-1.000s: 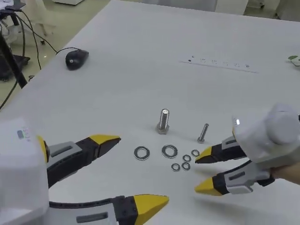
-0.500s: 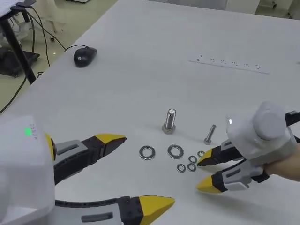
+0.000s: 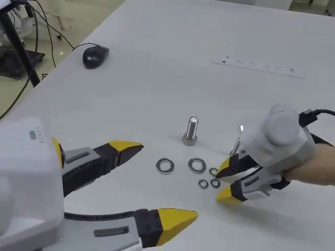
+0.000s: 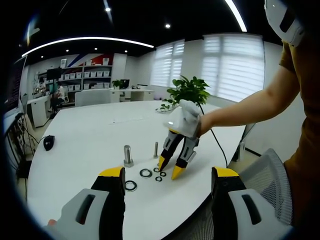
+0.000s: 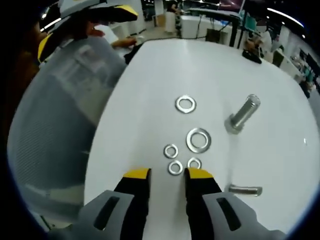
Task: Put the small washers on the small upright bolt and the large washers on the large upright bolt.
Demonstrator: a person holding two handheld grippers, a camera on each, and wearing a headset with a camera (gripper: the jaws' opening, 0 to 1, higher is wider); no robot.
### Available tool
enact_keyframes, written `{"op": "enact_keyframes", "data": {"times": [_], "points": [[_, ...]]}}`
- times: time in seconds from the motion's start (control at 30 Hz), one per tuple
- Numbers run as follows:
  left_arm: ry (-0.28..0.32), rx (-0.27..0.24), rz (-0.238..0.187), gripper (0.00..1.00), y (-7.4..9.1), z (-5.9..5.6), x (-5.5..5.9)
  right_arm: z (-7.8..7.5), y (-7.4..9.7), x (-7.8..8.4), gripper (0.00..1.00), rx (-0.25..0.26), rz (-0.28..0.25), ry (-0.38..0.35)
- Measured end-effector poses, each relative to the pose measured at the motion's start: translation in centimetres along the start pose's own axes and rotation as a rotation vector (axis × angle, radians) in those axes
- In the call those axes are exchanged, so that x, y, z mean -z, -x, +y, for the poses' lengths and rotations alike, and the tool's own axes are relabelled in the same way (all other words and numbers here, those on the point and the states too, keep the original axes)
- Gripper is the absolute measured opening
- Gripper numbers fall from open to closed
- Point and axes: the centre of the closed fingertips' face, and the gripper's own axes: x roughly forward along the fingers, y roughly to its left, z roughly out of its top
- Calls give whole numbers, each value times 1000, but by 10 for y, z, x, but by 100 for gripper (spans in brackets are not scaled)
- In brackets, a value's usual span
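Head view: left gripper point(image 3: 165, 180) is sitting lower left, jaws spread wide; right gripper point(image 3: 224, 182), jaws narrowly parted, is hovering at three small steel ring washers point(image 3: 203, 184) near the thin upright bolt point(image 3: 238, 140). Left gripper view: two large steel washers point(image 4: 145, 173) are lying by the thick hex-head bolt point(image 4: 128, 155). Right gripper view: on closing, the flat washer point(image 5: 175, 167) at the tips may be skidding away, or two getting pinched together.

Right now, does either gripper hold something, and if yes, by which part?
Nothing is held. The left gripper is wide open with nothing between its jaws. The right gripper is open next to the small washers and grips none.
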Motion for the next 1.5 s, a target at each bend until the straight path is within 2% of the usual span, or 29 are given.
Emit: {"op": "enact_keyframes", "data": {"times": [0.13,0.17,0.3,0.67,0.8,0.87,1.03,1.23,1.5], "points": [[3,-2,0,69,-1,1,1,-2,-1,2,25,0,60,94],[3,-2,-2,69,-1,1,1,-1,-1,0,25,-4,63,83],[6,-13,-13,70,-1,4,-1,0,-2,1,25,-17,105,131],[9,-27,-22,70,1,8,-1,-2,-3,1,15,-29,170,226],[8,-27,-24,70,2,7,-1,-2,-3,1,15,-34,178,229],[9,-28,-23,70,3,7,0,-1,-3,2,15,-38,192,269],[5,-25,-25,70,4,5,-1,-1,-4,1,14,-38,212,246],[1,-17,-28,70,3,0,-3,-2,-2,0,12,-38,192,209],[-8,-3,-21,70,0,-4,-3,-3,4,7,12,-25,210,183]]}}
